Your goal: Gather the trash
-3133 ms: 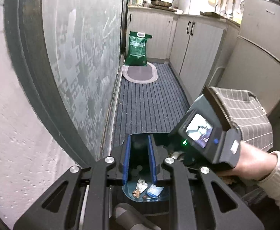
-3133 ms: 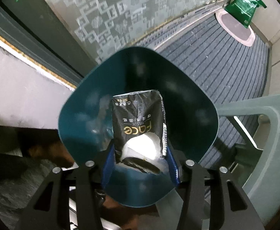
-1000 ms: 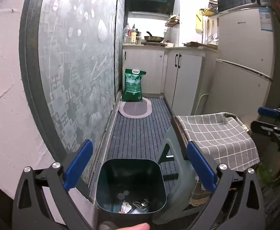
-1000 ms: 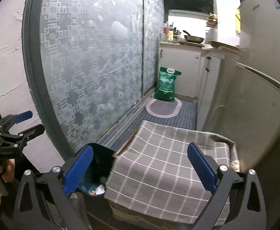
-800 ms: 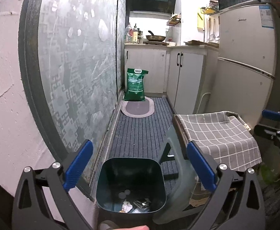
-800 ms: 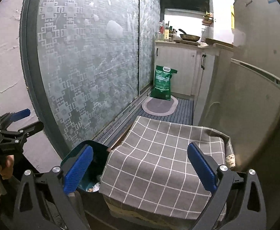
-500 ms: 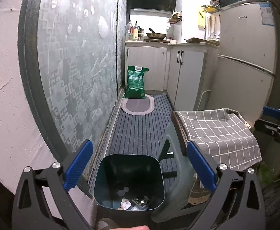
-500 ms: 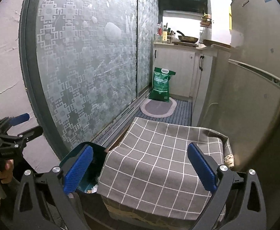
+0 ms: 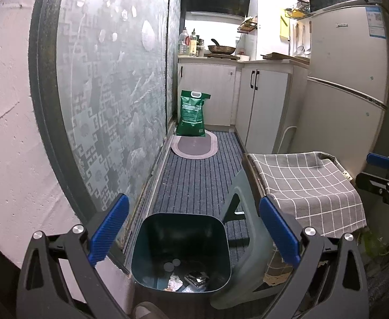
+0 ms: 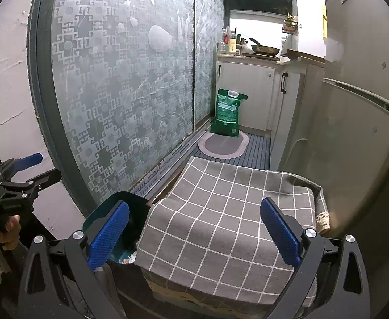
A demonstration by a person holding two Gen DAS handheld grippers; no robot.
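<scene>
A dark teal bin (image 9: pixel 181 250) stands on the floor right below my left gripper (image 9: pixel 193 230), which is wide open and empty. In the bin lie a black tissue packet (image 9: pixel 196 278), crumpled white paper (image 9: pixel 175 283) and small scraps. My right gripper (image 10: pixel 193 230) is wide open and empty above a table under a grey checked cloth (image 10: pixel 221 226). The bin's rim (image 10: pixel 120 199) shows at that table's left edge. Each gripper shows at the edge of the other's view: the right one (image 9: pixel 383 175), the left one (image 10: pixel 21 172).
A grey-green plastic stool (image 9: pixel 250 239) stands between bin and table. A frosted sliding door (image 9: pixel 114 101) runs along the left. A striped carpet (image 9: pixel 199 180), an oval mat (image 9: pixel 194 147), a green sack (image 9: pixel 191 114), cabinets (image 9: pixel 260 106) and a fridge (image 9: pixel 348 85) lie beyond.
Three seconds ago the right gripper held the black tissue packet over the bin and the left was shut; now both are wide open and raised. The packet lies in the bin.
</scene>
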